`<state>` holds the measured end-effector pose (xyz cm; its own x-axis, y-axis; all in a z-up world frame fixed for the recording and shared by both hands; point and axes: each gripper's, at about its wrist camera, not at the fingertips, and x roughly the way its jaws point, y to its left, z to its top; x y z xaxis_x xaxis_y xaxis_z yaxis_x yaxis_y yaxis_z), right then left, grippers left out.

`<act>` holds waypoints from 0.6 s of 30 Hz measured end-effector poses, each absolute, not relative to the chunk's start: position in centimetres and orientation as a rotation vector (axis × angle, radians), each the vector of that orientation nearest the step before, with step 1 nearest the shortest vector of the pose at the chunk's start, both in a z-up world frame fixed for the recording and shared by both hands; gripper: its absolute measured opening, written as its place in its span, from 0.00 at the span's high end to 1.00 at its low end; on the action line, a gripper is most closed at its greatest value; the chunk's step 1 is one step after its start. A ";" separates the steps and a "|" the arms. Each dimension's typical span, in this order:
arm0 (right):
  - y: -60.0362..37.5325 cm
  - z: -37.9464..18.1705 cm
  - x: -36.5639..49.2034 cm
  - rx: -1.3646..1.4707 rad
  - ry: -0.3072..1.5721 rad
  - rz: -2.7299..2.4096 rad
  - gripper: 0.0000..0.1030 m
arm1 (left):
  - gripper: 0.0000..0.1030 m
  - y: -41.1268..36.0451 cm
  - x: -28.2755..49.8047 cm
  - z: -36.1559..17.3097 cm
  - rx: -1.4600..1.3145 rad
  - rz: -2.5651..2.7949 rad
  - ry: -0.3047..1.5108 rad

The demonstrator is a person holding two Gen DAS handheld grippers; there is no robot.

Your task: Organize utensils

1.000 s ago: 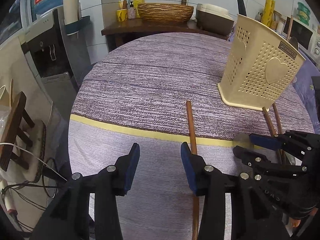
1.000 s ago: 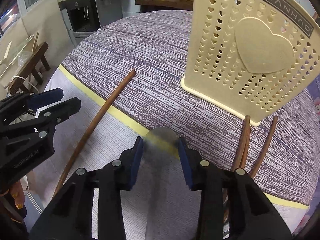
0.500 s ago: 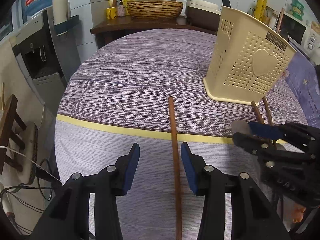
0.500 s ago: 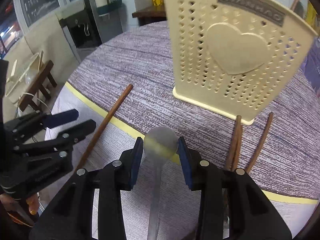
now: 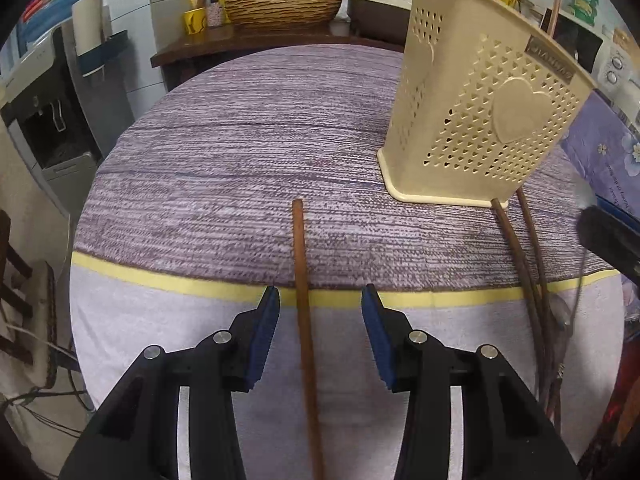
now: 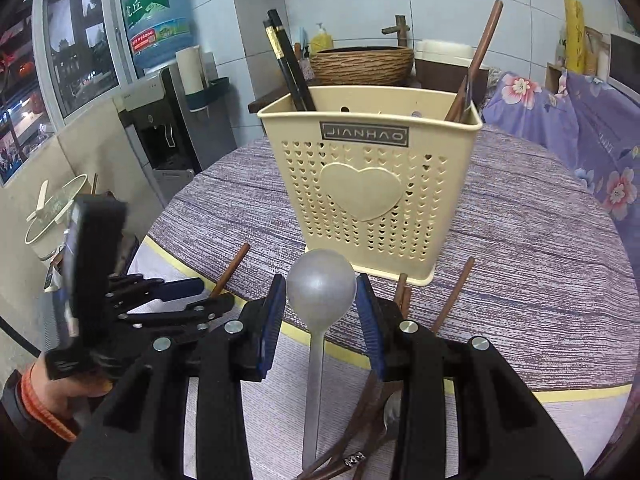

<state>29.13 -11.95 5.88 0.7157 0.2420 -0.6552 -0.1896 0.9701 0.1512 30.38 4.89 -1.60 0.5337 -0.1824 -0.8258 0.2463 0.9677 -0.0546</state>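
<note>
The cream holder stands upright on the round tabletop, toward its right side in the left view, well in from the near edge. The right view looks over its rim: two black chopsticks lean in its left end and a brown stick with a dark-handled utensil leans in its right end. The left view shows only the holder's pierced walls, not what is inside.

One brown chopstick lies on the tabletop, running from the near edge toward the middle across the yellow stripe. The left gripper hovers over it with its fingers parted on either side of the stick, apart from it and gripping nothing.

The right gripper has a metal spoon between its fingers, the bowl rising just past the tips in front of the holder. The handle is clamped lower down; the fingers stand only part open around it. The spoon is clear of the tabletop.

Just right of the holder's near corner lie three more brown chopsticks, bunched and crossing toward the near edge; another spoon lies among them. Their lower ends hide behind the right gripper in its own view.

The person's hand, with an orange cuff, holds the left gripper at the left of the right view.
</note>
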 end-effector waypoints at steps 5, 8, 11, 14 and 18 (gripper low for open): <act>-11.8 6.3 28.7 0.071 0.717 0.245 0.64 | 0.58 4.2 32.4 -1.9 0.150 -0.199 0.972; -11.7 6.6 28.5 0.069 0.703 0.242 0.64 | 0.60 4.3 33.3 -1.9 0.144 -0.198 0.983; -11.9 6.8 28.2 0.066 0.693 0.237 0.64 | 0.74 4.0 34.2 -1.8 0.150 -0.205 0.988; -12.0 6.9 28.0 0.069 0.689 0.239 0.64 | 0.92 3.7 35.0 -1.8 0.169 -0.192 0.992; -12.0 7.0 27.8 0.070 0.688 0.241 0.64 | 0.92 3.5 35.2 -1.8 0.176 -0.184 0.986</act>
<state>27.85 -12.04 6.98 0.7462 0.2428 -0.6198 -0.1968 0.9699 0.1431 35.23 3.47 -1.80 0.5393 -0.0745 -0.8388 0.2338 0.9702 0.0641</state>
